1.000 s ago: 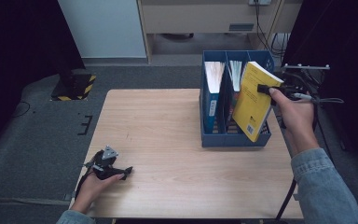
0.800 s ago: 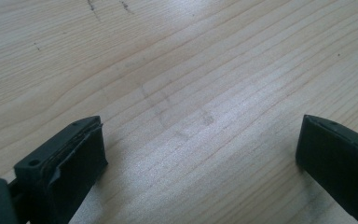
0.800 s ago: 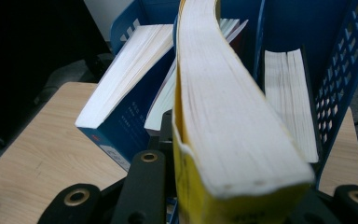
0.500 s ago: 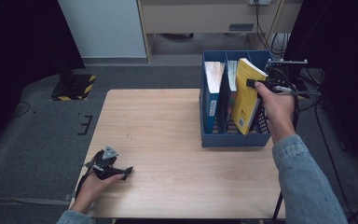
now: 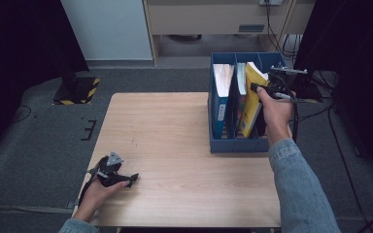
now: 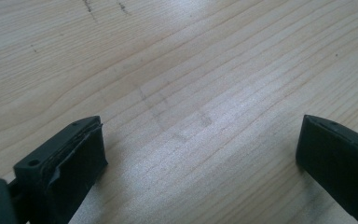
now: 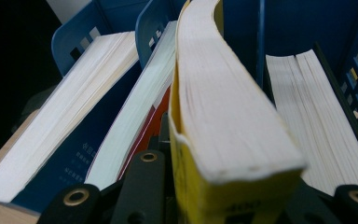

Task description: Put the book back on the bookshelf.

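Yellow book: a thick yellow-covered book [image 5: 250, 99] is gripped by the right tool [image 5: 264, 88] and stands partly lowered into a slot of the blue file rack [image 5: 238, 144], its upper part above the rack's walls and tilted slightly.
Done so far: the book is judged to be already over the rack and entered between the dividers; two other books, a blue-spined one [image 5: 221, 94] and a thinner one [image 5: 240, 80], are seen standing in the slots to its left.
Left to do: the book has not yet been seated; it is judged that it must be lowered to the rack floor and released. In the right gripper view a further stack of pages [image 7: 321, 121] is seen beside the yellow book [image 7: 233, 126]; whether they share a slot cannot be told.
Right tool state: closed on the book's upper edge, jaws on either cover.
Right arm pose: the sleeved forearm [image 5: 296, 189] is stretched forward along the desk's right edge, the hand held over the rack.
Left tool state: open, with nothing between the jaws, as seen in the left gripper view.
Left hand pose: the left tool [image 5: 111, 172] is rested on the wooden desk [image 5: 175, 145] at the near left corner, well apart from the rack.
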